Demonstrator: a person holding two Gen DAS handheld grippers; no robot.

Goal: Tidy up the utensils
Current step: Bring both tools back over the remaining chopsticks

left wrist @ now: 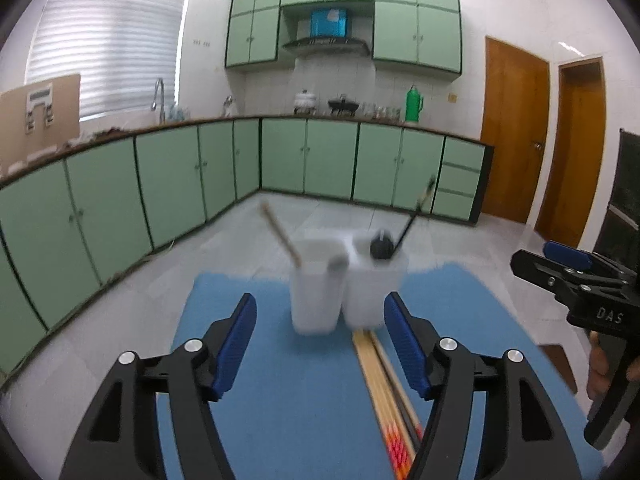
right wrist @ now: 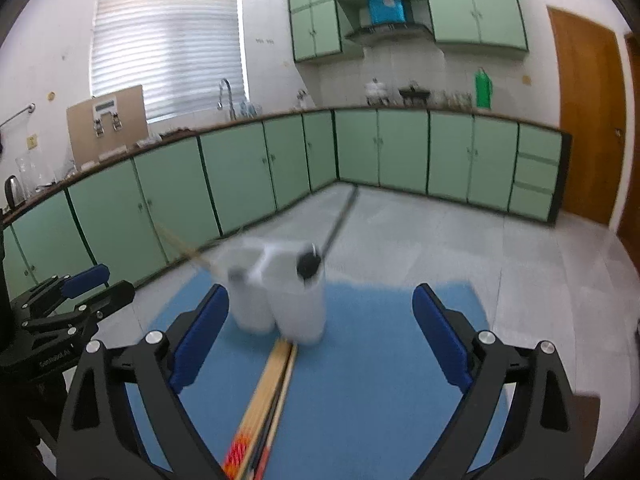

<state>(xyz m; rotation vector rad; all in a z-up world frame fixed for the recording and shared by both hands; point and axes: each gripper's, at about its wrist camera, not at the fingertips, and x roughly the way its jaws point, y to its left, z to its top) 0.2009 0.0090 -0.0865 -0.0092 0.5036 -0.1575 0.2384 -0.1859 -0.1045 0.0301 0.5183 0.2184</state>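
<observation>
- On the blue mat (left wrist: 280,400), two white cups (left wrist: 347,282) stand side by side, touching, at the far-middle part of the mat.
- Left cup (left wrist: 316,292): a wooden stick (left wrist: 280,236) leans out up-left; a grey rounded handle end sits at its right rim. Blurred, can't tell what utensil either is.
- Right cup (left wrist: 376,288): a black utensil (left wrist: 404,232) with round black head at the rim and a thin handle angled up-right.
- Chopsticks (left wrist: 384,392): a bundle lying flat on the mat, far tips just at the base of the right cup, running back toward the cameras. Near ends carry a red/orange pattern. Mostly light wood, at least one darker stick on the right side of the bundle.
- Left gripper (left wrist: 320,344): fingers spread apart, nothing between the blue pads. It sits above the mat, aimed at the cups; the chopsticks run under its right finger.
- Right gripper (right wrist: 320,340): fingers spread wide, holding nothing. Cups ahead, nearer its left finger; the chopsticks lie between the fingers, left of centre.
- Right gripper also visible at the right edge of the left wrist view, held by a hand (left wrist: 600,364); well apart from the cups.
- Both views motion-blurred around the cups.
- Background: green cabinets (left wrist: 160,184), tiled floor.
</observation>
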